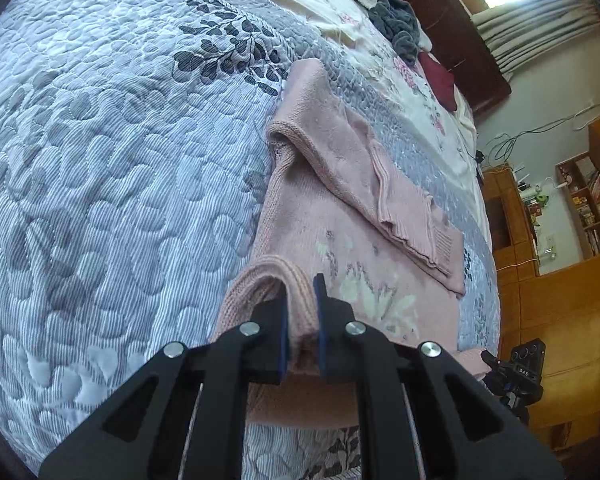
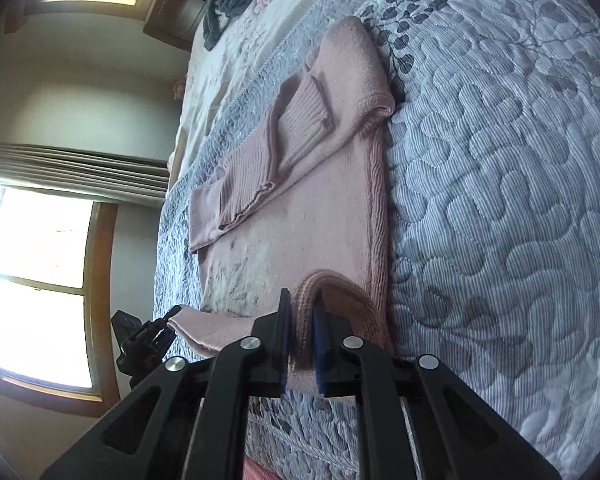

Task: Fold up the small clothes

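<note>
Quilted grey bed cover (image 1: 100, 160) first: the pink sweater (image 1: 320, 232) lies flat mid-frame, sleeves folded in. Your left gripper (image 1: 302, 320) and right gripper (image 2: 302, 328) each pinch the hem at bottom centre, fingers narrow. Lift evenly and fold toward the collar.

one pink sweater (image 1: 332, 220), one grey garment (image 1: 392, 12), one quilt (image 1: 100, 160)
</note>
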Available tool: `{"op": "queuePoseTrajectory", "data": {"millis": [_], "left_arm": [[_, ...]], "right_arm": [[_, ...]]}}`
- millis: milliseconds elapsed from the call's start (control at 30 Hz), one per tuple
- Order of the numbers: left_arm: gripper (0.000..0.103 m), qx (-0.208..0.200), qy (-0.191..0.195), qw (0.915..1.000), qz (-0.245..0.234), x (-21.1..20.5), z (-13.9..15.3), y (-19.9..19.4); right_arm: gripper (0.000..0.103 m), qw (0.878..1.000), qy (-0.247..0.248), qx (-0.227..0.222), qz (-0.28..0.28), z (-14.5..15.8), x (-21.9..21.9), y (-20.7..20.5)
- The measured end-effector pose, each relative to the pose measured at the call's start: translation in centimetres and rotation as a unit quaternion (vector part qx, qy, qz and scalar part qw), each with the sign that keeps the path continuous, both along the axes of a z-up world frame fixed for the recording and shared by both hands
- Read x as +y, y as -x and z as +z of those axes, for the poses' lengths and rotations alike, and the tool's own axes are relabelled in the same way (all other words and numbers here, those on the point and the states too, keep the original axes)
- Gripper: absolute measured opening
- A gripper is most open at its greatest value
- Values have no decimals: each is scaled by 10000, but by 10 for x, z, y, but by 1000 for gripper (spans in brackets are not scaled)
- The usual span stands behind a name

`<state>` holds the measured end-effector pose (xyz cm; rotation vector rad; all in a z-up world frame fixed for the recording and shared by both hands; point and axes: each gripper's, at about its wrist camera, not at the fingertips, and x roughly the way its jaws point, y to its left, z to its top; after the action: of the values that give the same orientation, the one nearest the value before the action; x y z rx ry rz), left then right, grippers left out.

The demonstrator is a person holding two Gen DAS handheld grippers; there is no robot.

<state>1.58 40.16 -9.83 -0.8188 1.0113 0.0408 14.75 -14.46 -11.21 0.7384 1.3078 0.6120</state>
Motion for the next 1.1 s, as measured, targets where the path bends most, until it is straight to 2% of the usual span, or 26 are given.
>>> {"op": "queuePoseTrajectory", "data": {"millis": [133, 267, 300, 367, 400, 467, 600, 700, 833, 900, 1100], "left_arm": [[15, 203, 101, 9997, 45, 5, -13, -12], [18, 244, 346, 9990, 128, 11, -16, -13], [20, 221, 395, 9989, 143, 12, -14, -11], [27, 144, 449, 9988, 130, 14, -9, -7], [29, 109, 425, 9990, 115, 13, -5, -4], [46, 98, 249, 9996, 134, 14, 4, 2], [49, -129, 163, 9992, 338, 27, 21, 17], [49, -109, -150, 9995, 243, 28, 29, 20], [57, -12, -628, 9979, -153, 15, 29, 9], [58, 37, -886, 9954, -373, 6, 27, -2], [62, 360, -1462, 9837, -984, -17, 7, -37]], "right_arm": [[11, 9998, 75, 179, -19, -12, 4, -13], [18, 9996, 146, 240, -48, -15, 3, -17], [23, 9996, 173, 206, -71, -13, 2, -16], [33, 9995, 256, 130, -132, -9, -4, -15], [34, 9994, 279, 97, -153, -7, -8, -14], [34, 9992, 369, 7, -155, 0, -13, -9], [35, 9977, 629, -258, -9, 16, -18, 1], [40, 9939, 934, -536, 217, 29, -11, 4], [45, 9869, 1250, -820, 606, 37, 13, -1], [51, 9819, 1444, -918, 816, 36, 30, -6], [58, 9657, 2030, -1029, 1252, 17, 68, -25]]}}
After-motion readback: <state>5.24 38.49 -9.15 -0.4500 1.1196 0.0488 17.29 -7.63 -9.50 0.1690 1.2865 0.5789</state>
